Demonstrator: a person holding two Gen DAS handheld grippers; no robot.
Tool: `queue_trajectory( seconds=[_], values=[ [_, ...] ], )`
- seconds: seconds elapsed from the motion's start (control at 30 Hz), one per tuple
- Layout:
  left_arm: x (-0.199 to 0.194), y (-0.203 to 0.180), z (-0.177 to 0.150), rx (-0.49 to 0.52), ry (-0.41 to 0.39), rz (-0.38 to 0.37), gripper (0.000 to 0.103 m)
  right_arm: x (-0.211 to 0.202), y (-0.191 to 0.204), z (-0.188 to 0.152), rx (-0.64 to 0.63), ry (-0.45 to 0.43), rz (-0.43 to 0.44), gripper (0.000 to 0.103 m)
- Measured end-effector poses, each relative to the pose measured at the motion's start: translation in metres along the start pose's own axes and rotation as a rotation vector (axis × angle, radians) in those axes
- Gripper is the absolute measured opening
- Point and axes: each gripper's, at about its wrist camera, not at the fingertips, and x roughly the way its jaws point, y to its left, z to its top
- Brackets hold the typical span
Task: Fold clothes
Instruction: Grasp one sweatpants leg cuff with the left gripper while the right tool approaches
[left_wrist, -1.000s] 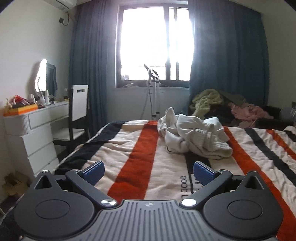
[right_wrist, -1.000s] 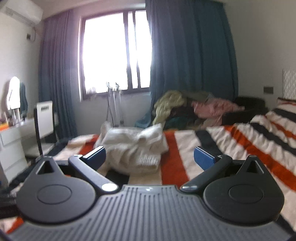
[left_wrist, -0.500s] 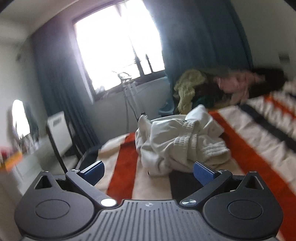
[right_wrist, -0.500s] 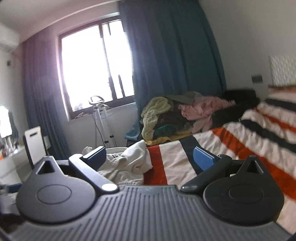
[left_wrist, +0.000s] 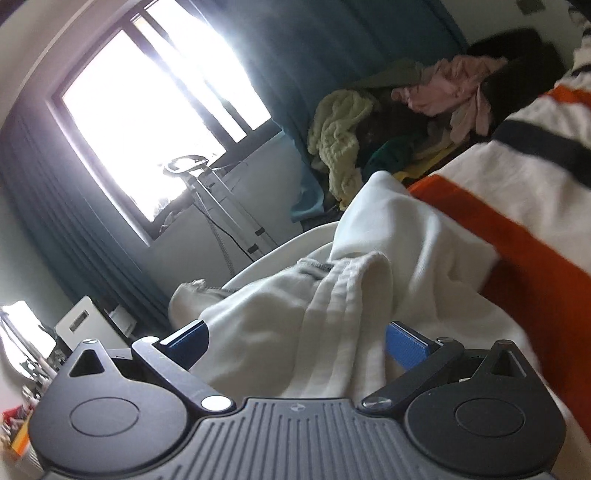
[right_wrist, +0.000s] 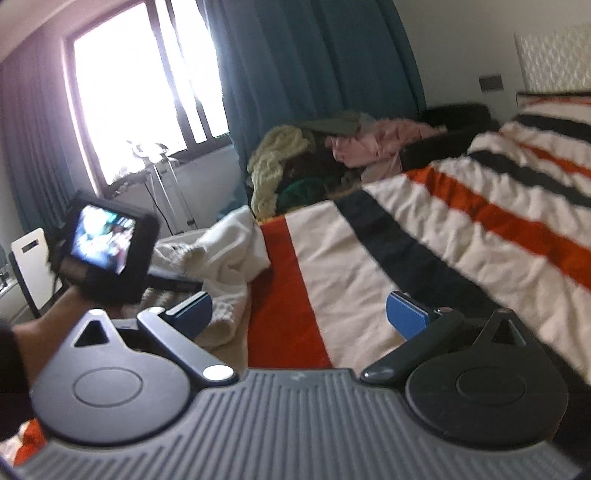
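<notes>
Left gripper closing in on a crumpled white garment on the striped bed

The left gripper (left_wrist: 295, 341) is hovering with its jaws wide apart, and the white garment (left_wrist: 295, 325) is bulging up between them, its ribbed band (left_wrist: 343, 295) lying just ahead of the jaws. The right gripper (right_wrist: 299, 314), jaws also apart and holding nothing, is sitting over the striped blanket (right_wrist: 424, 236) with the garment off beyond its left jaw. The cloth is looking soft, light and limp, so it will likely sag and bunch; the thicker ribbed band is probably offering the firmest hold.
</notes>
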Motion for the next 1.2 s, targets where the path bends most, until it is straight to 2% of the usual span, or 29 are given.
queue_trajectory(
  seconds=[0.1,0.17,0.2,0.23,0.27,0.3,0.5,0.73,0.9,1.03,1.2],
  values=[
    [0.029,-0.012,0.01,0.017,-0.007,0.017,0.098,0.019,0.001,-0.009,-0.015,0.018,-0.014,0.102],
    [0.041,-0.014,0.019,0.001,0.003,0.017,0.075,0.029,0.002,-0.015,-0.024,0.028,-0.019,0.102],
    [0.046,-0.012,0.024,-0.017,0.021,0.009,0.05,0.032,0.002,-0.017,-0.024,0.034,-0.015,0.102],
    [0.05,-0.009,0.028,-0.048,0.038,-0.005,0.038,0.035,0.002,-0.019,-0.024,0.041,-0.011,0.102],
    [0.049,-0.004,0.032,-0.083,0.039,-0.022,0.021,0.038,0.002,-0.022,-0.024,0.047,-0.008,0.102],
    [0.045,0.001,0.036,-0.104,0.031,-0.034,0.012,0.04,0.002,-0.023,-0.028,0.049,-0.008,0.102],
    [-0.014,0.049,0.028,-0.227,-0.091,-0.068,0.008,0.029,-0.001,-0.018,-0.016,-0.005,-0.021,0.102],
    [-0.134,0.13,-0.003,-0.415,-0.216,-0.084,0.006,-0.001,0.004,-0.015,-0.074,-0.123,-0.03,0.102],
    [-0.231,0.176,-0.048,-0.467,-0.275,-0.134,0.006,-0.03,0.013,-0.014,-0.129,-0.218,-0.034,0.102],
    [-0.296,0.202,-0.106,-0.538,-0.288,-0.16,0.006,-0.044,0.018,-0.014,-0.126,-0.18,0.02,0.102],
    [-0.342,0.223,-0.184,-0.584,-0.278,-0.159,0.006,-0.058,0.038,-0.029,-0.166,-0.048,0.067,0.102]
  ],
)
